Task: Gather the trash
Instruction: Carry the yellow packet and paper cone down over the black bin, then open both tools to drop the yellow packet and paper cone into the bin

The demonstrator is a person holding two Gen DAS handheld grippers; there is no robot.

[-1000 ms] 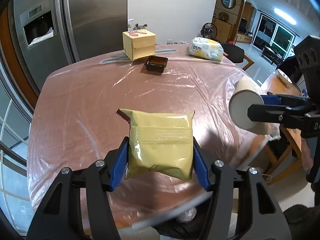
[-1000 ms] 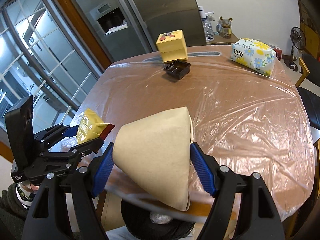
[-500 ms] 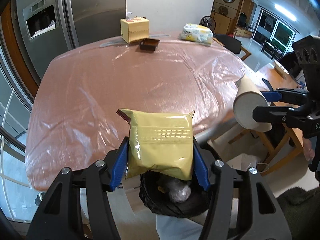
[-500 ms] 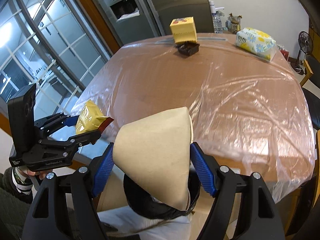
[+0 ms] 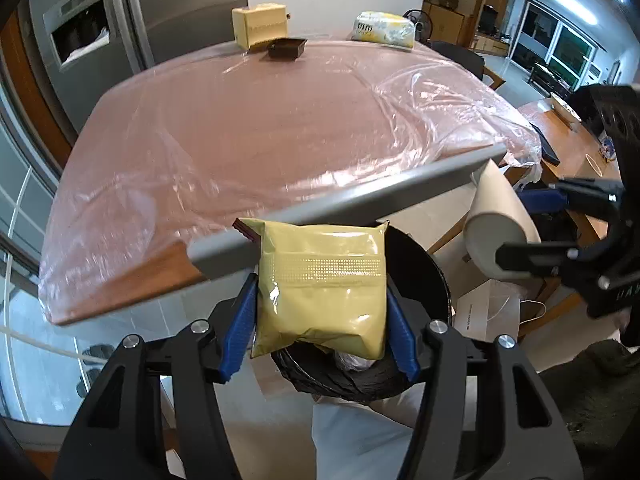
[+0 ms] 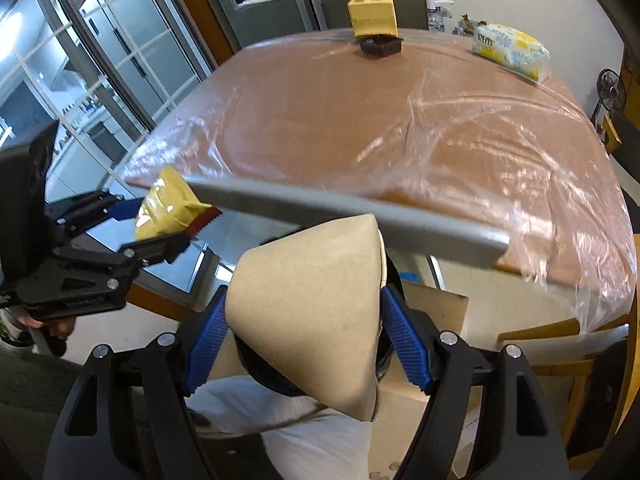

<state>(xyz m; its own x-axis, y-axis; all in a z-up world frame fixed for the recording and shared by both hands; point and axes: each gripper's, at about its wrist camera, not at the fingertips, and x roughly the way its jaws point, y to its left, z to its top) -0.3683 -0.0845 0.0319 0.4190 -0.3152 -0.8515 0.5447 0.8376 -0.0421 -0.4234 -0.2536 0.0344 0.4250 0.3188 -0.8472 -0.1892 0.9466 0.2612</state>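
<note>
Both grippers now off table (image 5: 240, 128), down over bin (image 5: 420, 264) just below table edge. Left gripper (image 5: 322, 312) pinching yellow packet (image 5: 320, 284) above bin mouth. Right gripper (image 6: 306, 344) clamping paper cup (image 6: 308, 320) over bin. Drop looks next.

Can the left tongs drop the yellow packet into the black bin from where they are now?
Probably yes. The left tongs hold the yellow packet past the table edge, above the black bin. Nothing seems to lie between packet and bin opening.
</note>
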